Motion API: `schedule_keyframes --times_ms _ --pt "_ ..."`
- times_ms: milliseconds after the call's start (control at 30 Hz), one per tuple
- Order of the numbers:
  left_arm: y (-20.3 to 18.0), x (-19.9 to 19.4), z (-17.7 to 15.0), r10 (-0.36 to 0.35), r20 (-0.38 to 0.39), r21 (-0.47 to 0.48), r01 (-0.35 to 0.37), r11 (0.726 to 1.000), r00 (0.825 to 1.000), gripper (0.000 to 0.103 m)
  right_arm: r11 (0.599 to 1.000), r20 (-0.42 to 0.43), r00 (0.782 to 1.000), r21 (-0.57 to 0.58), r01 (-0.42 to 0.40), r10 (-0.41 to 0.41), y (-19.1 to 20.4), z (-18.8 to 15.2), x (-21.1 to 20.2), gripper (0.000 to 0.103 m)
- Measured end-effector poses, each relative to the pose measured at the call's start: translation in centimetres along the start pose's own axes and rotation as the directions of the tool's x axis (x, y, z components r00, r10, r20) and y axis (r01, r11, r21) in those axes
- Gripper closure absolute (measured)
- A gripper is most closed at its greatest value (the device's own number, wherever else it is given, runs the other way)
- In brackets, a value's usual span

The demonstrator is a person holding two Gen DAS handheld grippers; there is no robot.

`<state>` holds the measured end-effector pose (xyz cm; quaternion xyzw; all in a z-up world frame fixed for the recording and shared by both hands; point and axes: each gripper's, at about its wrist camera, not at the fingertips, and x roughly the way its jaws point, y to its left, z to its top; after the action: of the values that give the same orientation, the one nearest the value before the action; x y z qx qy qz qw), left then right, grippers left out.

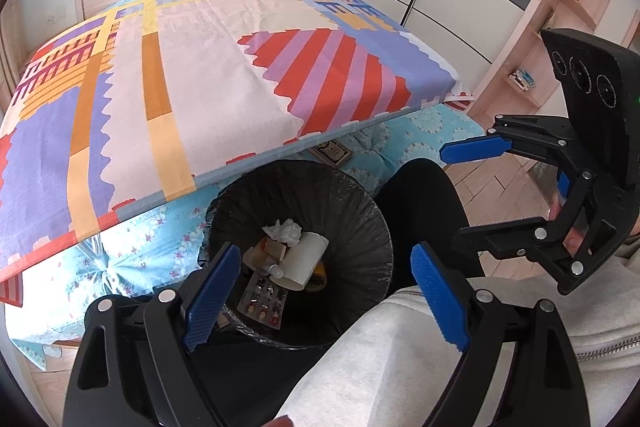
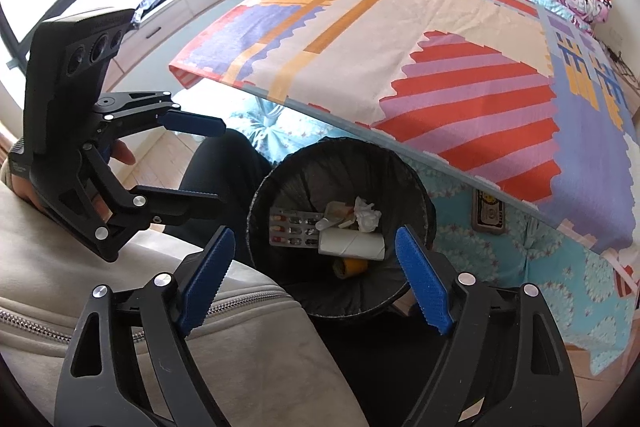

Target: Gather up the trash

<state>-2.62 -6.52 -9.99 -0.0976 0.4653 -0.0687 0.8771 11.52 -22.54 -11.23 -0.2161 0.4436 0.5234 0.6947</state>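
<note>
Left gripper [image 1: 326, 297] fingers spread wide, right gripper [image 2: 316, 277] likewise, both angled downward, empty

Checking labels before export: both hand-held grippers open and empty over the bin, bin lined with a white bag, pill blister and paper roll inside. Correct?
One error: the bag lining the bin is black, not white, as the right wrist view shows. The rest holds: left hand-held gripper and right hand-held gripper are open and empty, with the pill blister and paper roll inside.

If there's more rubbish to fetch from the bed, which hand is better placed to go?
Hard to call. Both the left gripper and the right gripper hang open and empty over the bin. No rubbish shows on the bedspread, so neither has a clear edge.
</note>
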Motion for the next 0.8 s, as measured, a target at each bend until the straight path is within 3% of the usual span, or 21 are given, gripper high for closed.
schedule_keyframes --times_ms 800 --pt "0.18 0.30 -0.10 0.009 -0.008 -0.001 -0.009 1.000 1.000 0.019 1.000 0.001 1.000 -0.013 -0.006 0.006 0.35 -0.04 0.02 0.021"
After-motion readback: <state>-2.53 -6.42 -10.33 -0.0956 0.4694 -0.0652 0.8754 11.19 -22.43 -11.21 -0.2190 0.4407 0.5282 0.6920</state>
